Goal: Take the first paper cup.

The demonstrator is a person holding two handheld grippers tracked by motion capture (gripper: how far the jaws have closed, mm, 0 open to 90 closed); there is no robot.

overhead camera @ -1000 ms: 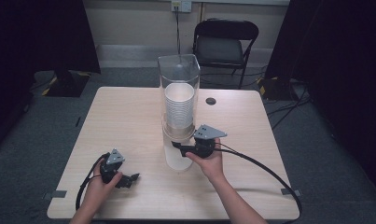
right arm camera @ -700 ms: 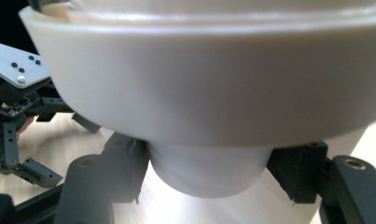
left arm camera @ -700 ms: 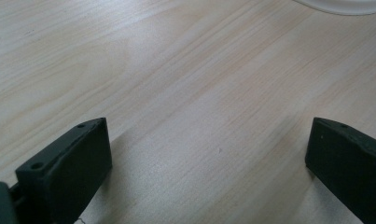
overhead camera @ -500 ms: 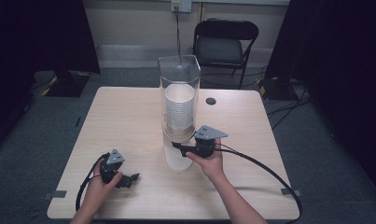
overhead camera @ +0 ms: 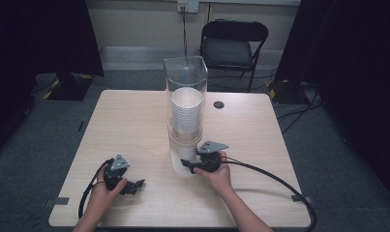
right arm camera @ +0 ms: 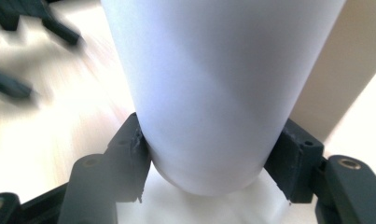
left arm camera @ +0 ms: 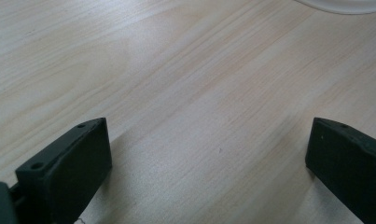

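Low near the desk's (overhead camera: 134,121) middle, the right gripper (overhead camera: 185,164) lies level, its hand (overhead camera: 216,175) reaching in from the near edge — jaws just closed and pressing both sides of a white cup (right arm camera: 213,93) at the foot of the clear dispenser (overhead camera: 185,87), which stands mid-desk with a cup stack (overhead camera: 187,113) inside. The left gripper (overhead camera: 134,186) rests near the near-left corner, jaws wide with nothing between them. Pale wood desk on grey carpet — a black chair (overhead camera: 233,46) beyond the far edge.
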